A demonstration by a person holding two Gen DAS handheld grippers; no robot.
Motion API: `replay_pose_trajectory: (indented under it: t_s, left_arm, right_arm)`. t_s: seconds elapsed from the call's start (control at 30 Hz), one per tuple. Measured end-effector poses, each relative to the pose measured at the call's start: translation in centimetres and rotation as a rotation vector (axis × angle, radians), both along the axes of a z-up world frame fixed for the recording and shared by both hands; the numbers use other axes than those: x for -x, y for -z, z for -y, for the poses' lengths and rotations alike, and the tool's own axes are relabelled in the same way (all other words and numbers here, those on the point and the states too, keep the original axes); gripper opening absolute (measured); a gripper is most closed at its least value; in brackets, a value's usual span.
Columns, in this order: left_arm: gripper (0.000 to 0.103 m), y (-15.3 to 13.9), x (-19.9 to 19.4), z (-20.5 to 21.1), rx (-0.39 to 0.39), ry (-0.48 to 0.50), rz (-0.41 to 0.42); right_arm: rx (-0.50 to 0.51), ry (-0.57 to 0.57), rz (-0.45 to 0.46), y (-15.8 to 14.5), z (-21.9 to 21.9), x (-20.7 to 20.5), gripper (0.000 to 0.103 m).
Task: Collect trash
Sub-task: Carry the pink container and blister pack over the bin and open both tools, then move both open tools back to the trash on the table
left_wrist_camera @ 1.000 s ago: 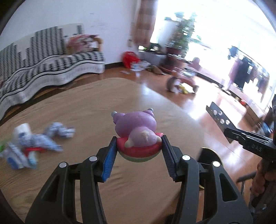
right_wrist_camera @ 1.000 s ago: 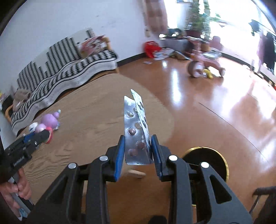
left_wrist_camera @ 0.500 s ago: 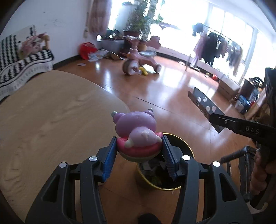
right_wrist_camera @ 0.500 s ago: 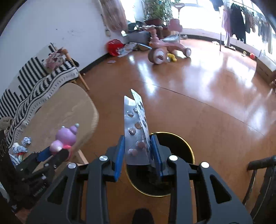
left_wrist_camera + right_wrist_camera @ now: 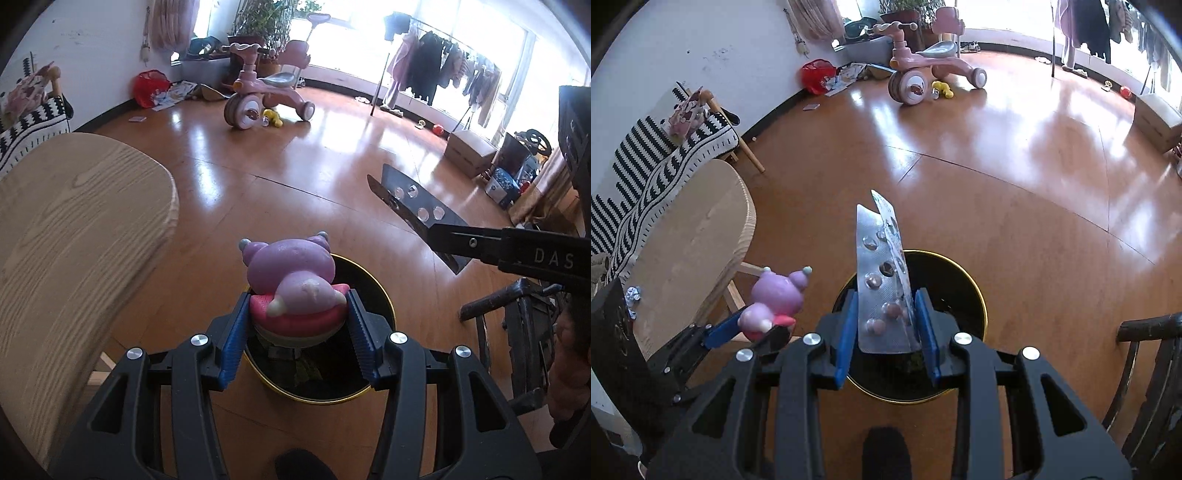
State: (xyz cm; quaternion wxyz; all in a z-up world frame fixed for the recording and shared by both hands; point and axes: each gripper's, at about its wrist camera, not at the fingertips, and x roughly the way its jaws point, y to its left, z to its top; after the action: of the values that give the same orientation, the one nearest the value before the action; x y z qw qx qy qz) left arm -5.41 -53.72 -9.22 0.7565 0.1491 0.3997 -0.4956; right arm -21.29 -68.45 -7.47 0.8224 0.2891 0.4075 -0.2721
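My left gripper (image 5: 297, 325) is shut on a purple squishy toy (image 5: 291, 273) with a pink and white base. It hangs over a black, gold-rimmed trash bin (image 5: 354, 365) on the wooden floor. My right gripper (image 5: 886, 321) is shut on silver blister packs (image 5: 881, 273) of pills, above the same bin (image 5: 960, 295). From the right wrist, the left gripper (image 5: 746, 328) and the toy (image 5: 775, 295) show at the lower left. In the left wrist view the blister packs (image 5: 417, 206) and the right gripper's finger (image 5: 480, 243) reach in from the right.
A round wooden table (image 5: 66, 229) lies to the left, with crumpled wrappers (image 5: 632, 295) on it. A dark chair (image 5: 1145, 369) stands right of the bin. Further off are a pink tricycle (image 5: 258, 92), a striped sofa (image 5: 646, 177) and a clothes rack (image 5: 443, 66).
Both grippers swung off the tabletop to the right and sank over the bin, which came into view beneath them. The toy and blister packs stayed gripped.
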Motion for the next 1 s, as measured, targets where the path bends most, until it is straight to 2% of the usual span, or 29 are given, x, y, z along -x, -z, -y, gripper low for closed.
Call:
replay_pose_trajectory:
  t_s: [0.2, 0.23, 0.27, 0.3, 0.33, 0.53, 0.67, 0.87, 1.0]
  left_arm:
    - [0.051, 0.3, 0.1, 0.3, 0.001, 0.008, -0.011]
    - [0.055, 0.3, 0.2, 0.4, -0.002, 0.008, -0.012]
    - [0.062, 0.3, -0.4, 0.0, -0.001, 0.008, -0.015]
    - [0.065, 0.3, -0.4, 0.0, 0.005, 0.009, -0.019]
    - [0.069, 0.2, -0.4, 0.0, 0.009, 0.008, -0.020]
    - [0.070, 0.1, -0.5, -0.2, 0.007, -0.004, -0.015]
    - [0.076, -0.5, -1.1, -1.2, 0.011, -0.018, -0.006]
    - [0.085, -2.8, -2.9, -5.3, 0.036, -0.076, 0.044]
    - [0.091, -5.0, -5.2, -10.0, 0.053, -0.165, 0.092]
  right_arm:
    - [-0.014, 0.006, 0.000, 0.3, 0.5, -0.1, 0.034]
    - [-0.014, 0.007, -0.002, 0.3, 0.5, 0.0, 0.035]
    - [-0.016, 0.011, -0.003, 0.4, 0.5, -0.1, 0.044]
    - [-0.018, 0.015, -0.006, 0.4, 0.5, -0.3, 0.058]
    - [-0.015, 0.017, -0.002, 0.3, 0.5, -0.2, 0.060]
    - [0.005, 0.019, 0.008, -0.2, 0.1, -0.5, 0.060]
    - [0.022, 0.007, 0.008, -0.6, -0.6, -1.2, 0.061]
    - [0.050, -0.049, 0.039, -2.1, -3.3, -3.9, 0.068]
    - [0.062, -0.112, 0.067, -3.3, -6.4, -7.0, 0.070]
